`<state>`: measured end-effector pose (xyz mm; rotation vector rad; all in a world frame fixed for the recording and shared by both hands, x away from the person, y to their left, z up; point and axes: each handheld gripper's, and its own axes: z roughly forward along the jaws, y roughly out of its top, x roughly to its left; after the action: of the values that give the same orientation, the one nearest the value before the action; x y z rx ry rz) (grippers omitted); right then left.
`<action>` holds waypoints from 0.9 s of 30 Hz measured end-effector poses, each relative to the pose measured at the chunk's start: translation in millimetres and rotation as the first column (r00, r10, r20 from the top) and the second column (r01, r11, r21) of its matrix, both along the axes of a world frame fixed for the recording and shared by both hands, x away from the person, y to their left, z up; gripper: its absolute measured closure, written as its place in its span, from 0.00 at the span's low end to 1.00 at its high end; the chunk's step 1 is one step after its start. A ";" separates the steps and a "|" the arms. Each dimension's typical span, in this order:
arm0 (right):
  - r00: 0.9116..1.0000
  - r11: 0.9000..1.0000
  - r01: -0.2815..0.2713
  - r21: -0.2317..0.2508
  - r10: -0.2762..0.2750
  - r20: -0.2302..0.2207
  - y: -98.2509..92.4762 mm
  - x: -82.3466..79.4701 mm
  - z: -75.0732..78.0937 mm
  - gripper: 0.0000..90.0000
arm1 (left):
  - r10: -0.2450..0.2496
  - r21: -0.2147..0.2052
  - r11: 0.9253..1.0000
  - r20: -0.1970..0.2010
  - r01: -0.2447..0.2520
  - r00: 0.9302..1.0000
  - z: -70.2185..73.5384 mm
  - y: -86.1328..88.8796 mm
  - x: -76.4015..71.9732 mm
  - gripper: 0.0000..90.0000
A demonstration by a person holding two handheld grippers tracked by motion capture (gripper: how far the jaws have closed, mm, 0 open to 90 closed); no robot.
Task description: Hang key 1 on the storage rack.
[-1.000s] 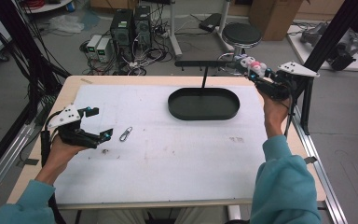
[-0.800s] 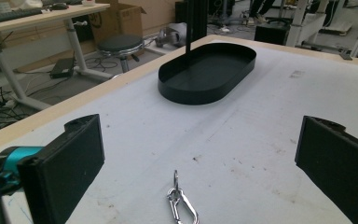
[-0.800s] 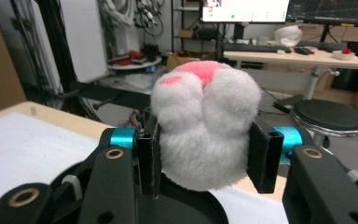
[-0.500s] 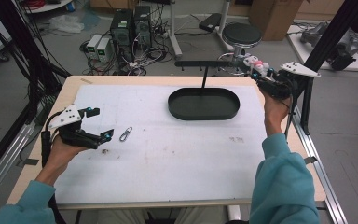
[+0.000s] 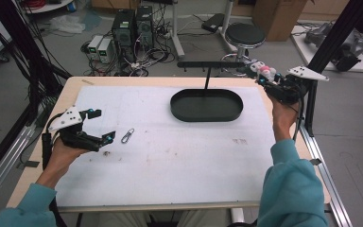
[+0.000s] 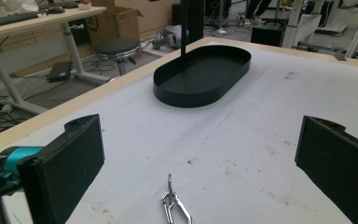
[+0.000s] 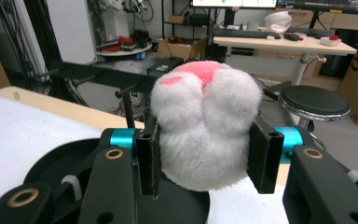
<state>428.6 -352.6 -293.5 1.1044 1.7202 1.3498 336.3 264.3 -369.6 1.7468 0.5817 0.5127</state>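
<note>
Jaws of your right gripper [image 7: 204, 161] squeeze one fluffy white paw toy [image 7: 205, 135]; your left gripper [image 5: 97, 126] gapes by one metal clip [image 6: 175, 205] and one black tray [image 5: 206, 105].

A robotics laboratory: black desktop computer towers [image 5: 131, 26] and tangled cables [image 5: 144, 59] sit on the grey floor beyond a pale wooden worktable [image 5: 75, 90] framed by black aluminium struts [image 5: 333, 35], with brown cardboard boxes [image 5: 276, 14], a round black stool [image 5: 245, 34] and a monitor-topped desk [image 7: 284, 42] behind.
</note>
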 end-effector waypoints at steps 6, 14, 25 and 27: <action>1.000 1.000 -0.005 -0.013 0.004 -0.022 -2.5 -4.8 -4.3 0.61 | -0.003 -0.005 1.000 0.003 0.003 1.000 0.7 -0.3 -1.3 0.02; 0.999 0.998 -0.015 -0.057 0.012 -0.041 -4.7 -9.7 -12.0 0.61 | 0.006 -0.016 1.000 0.006 -0.006 1.000 0.8 1.2 -3.5 0.02; 0.998 0.998 -0.010 -0.068 0.006 -0.064 -0.6 -1.0 -19.1 0.61 | 0.016 -0.026 1.000 0.009 -0.016 1.000 -2.3 2.1 -5.0 0.02; 0.997 0.998 -0.010 -0.067 0.005 -0.071 0.4 1.4 -22.3 0.61 | 0.018 -0.028 0.999 0.007 -0.018 1.000 -3.6 3.0 -4.9 0.02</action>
<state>429.9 -352.2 -315.8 1.1206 1.8088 1.2612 331.4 267.3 -373.2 1.7135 0.5975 0.5213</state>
